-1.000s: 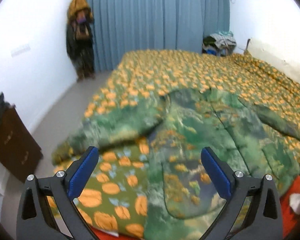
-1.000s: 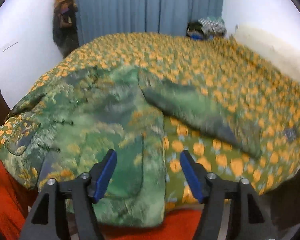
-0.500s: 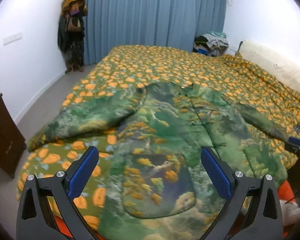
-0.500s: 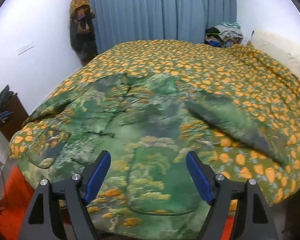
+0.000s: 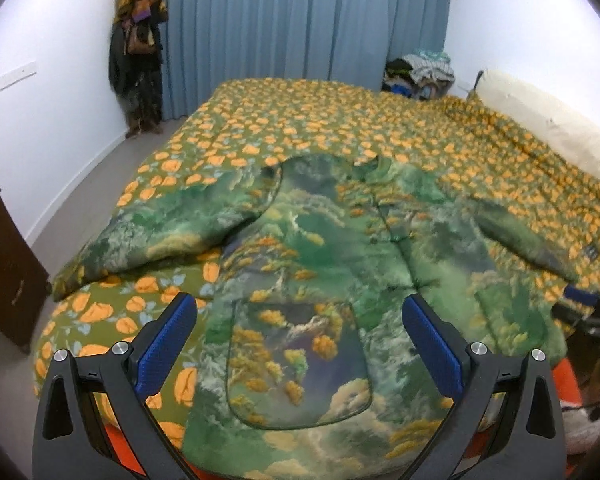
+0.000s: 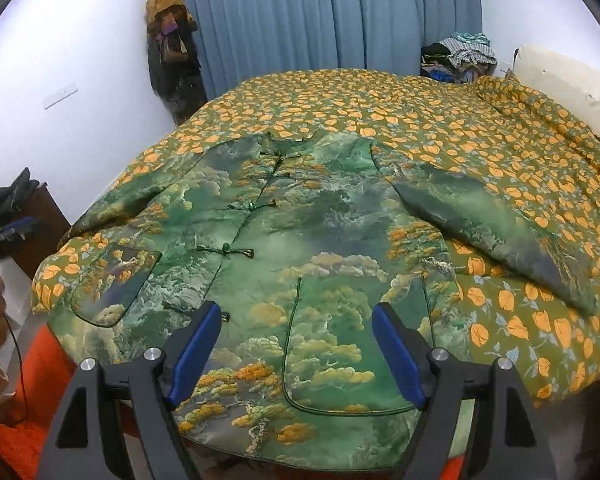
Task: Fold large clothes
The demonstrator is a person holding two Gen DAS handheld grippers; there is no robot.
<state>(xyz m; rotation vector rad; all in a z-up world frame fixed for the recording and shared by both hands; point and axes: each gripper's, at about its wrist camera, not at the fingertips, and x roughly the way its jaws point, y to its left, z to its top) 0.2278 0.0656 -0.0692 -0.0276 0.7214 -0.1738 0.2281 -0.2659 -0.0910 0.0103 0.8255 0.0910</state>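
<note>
A large green jacket (image 5: 340, 248) with a cloud-and-tree print lies spread flat, front up, on the bed, hem toward me, sleeves out to both sides. It also shows in the right wrist view (image 6: 300, 240), with knot buttons down its front. My left gripper (image 5: 300, 344) is open and empty above the left patch pocket near the hem. My right gripper (image 6: 296, 344) is open and empty above the right pocket. Neither touches the cloth.
The bed has a green quilt (image 5: 340, 120) with orange fruit print. A cream pillow (image 5: 548, 120) lies at right. A dark cabinet (image 5: 4, 264) stands at left. Blue curtain (image 6: 320, 12), hanging coats (image 6: 172, 40) and a clothes pile (image 6: 460, 56) are behind. Orange fabric (image 6: 16, 432) is below.
Both grippers have pulled back and risen, so the whole jacket now shows. The views have steadied. Both stay open and empty.
</note>
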